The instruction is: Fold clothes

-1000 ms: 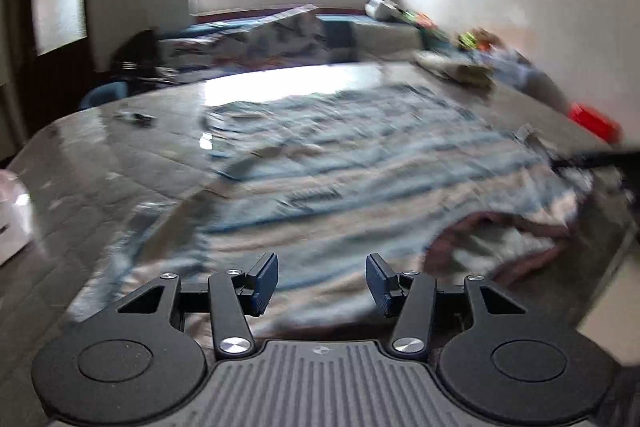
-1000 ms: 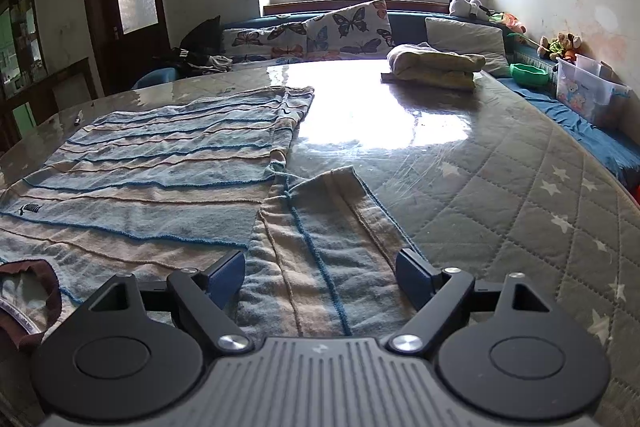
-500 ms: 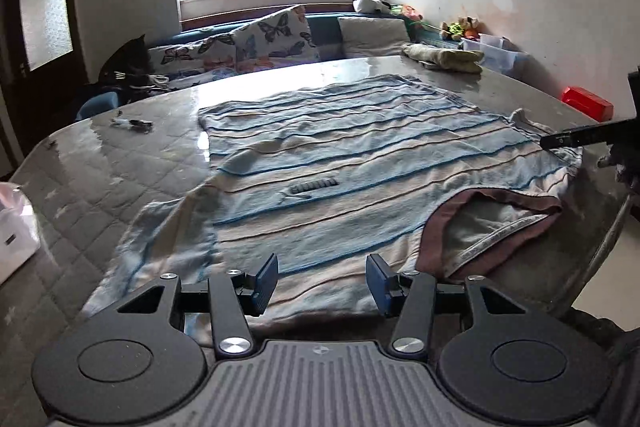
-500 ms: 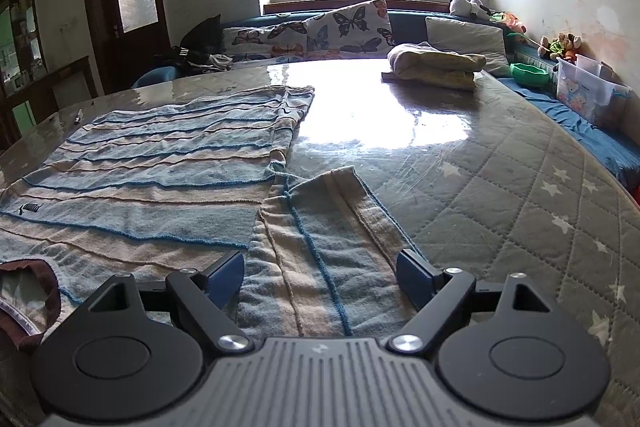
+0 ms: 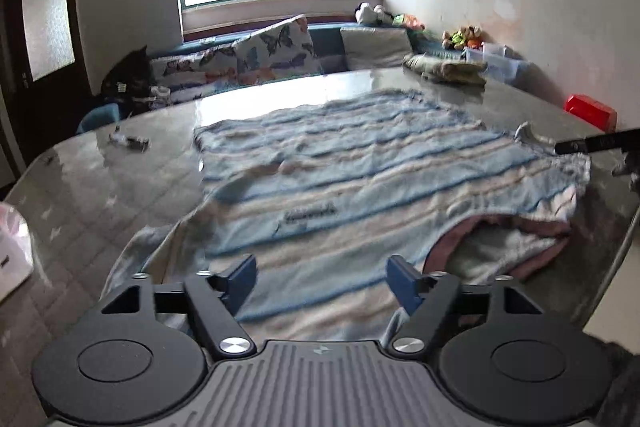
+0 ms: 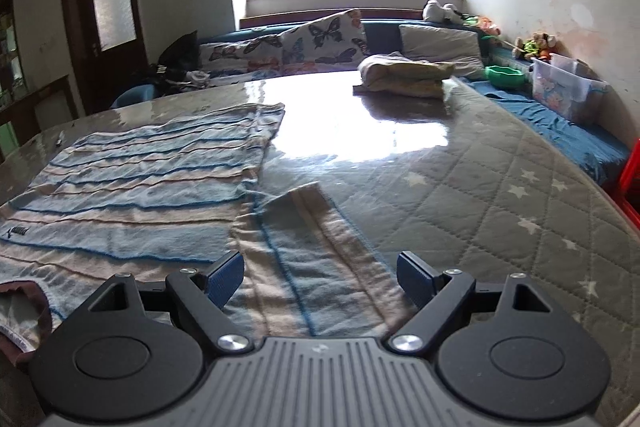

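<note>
striped shirt [image 5: 360, 183] lies spread flat over the table [image 6: 500, 187], filling the centre of my left view; its sleeve [image 6: 304, 251] sits lower centre in my right view. my left gripper [image 5: 322, 277] has widened since half a second ago and now gapes, empty, over the shoulder. my right gripper [image 6: 320, 277] stays wide over the sleeve. looks like i'm set to pinch both; no fold made yet.

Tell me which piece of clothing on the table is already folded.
The beige garment at the far end of the table, near the window, is folded into a stack. The striped blue shirt lies spread flat, one sleeve out.
</note>
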The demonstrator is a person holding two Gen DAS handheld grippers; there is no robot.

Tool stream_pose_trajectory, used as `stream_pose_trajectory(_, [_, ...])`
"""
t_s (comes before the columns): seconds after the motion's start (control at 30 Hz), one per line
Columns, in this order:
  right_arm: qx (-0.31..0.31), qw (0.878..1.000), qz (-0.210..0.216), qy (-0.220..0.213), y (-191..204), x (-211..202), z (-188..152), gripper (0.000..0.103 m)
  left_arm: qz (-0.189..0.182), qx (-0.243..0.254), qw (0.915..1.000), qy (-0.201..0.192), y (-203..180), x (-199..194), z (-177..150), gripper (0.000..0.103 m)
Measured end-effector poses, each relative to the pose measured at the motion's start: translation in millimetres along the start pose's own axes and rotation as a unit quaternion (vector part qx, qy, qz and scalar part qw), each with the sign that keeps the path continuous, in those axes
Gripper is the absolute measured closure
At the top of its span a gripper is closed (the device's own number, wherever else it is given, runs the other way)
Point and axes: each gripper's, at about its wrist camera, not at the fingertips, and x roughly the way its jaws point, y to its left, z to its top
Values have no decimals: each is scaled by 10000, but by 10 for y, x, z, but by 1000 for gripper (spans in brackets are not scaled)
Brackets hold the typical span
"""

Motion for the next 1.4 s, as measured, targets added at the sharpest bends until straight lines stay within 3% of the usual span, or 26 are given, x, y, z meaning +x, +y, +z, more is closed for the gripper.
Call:
stream_pose_trajectory(0.2, [357, 9989, -293, 22, -207, -73, -43, 22, -105, -142, 9997, -149, -114, 148, 153, 8])
stream_pose_trajectory(0.4, [440, 9981, -404, 122, -243, -119, -131, 39, -162, -391, 9991, -105, -193, 308, 268, 0])
stream_pose_trajectory(0.5, [471, 9977, -473, 97, -227, -134, -143, 56, -229, -417, 9988, -99, -247, 348, 304, 0])
stream_pose_trajectory(0.63, [530, 9977, -403, 89, -220, -154, -127, 88, -272, -374, 9989, -69, -315, 383, 320, 0])
stream_pose_trajectory(0.8, [514, 9983, -234, -124, -139, -260, -56, 90, -329, -375, 9988, 14, -364, 413, 300, 0])
stream_pose_trajectory(1.0, [114, 9980, 504, -372, 187, -438, 134, 91, -345, -415, 9985, 44, -375, 430, 290, 0])
stream_pose_trajectory(1.17, [-156, 9942, 1022, -282, 464, -409, 153, 91, -358, -451, 9983, 61, -375, 437, 281, 0])
stream_pose_trajectory(1.4, [-268, 9903, 1357, 110, 679, -250, 16, 90, -379, -495, 9980, 101, -380, 462, 267, 0])
